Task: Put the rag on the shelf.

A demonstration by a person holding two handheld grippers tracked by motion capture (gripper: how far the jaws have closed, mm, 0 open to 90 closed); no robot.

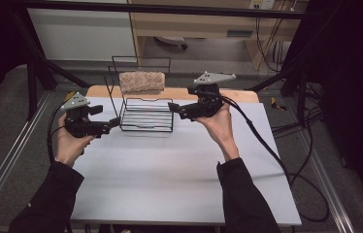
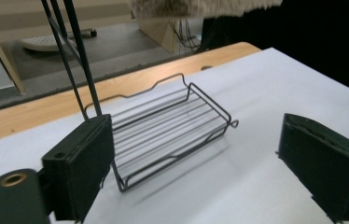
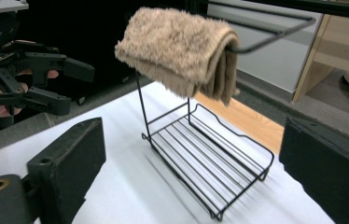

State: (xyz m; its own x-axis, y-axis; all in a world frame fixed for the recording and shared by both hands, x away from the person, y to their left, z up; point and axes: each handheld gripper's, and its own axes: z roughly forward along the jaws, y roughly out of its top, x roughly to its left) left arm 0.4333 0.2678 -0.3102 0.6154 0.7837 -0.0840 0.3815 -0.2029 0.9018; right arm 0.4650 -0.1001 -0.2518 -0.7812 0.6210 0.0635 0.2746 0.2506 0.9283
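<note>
Beige fluffy towel hangs folded over black wire rack; both tools gape wide, holding nothing.

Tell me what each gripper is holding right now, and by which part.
Nothing is held. The left gripper and right gripper both stand open beside the wire rack; the folded towel hangs on its top bar.

A folded beige fluffy towel hangs over the top bar of a black wire rack. The rack stands toward the back of the white surface, between the left gripper and the right gripper.
</note>
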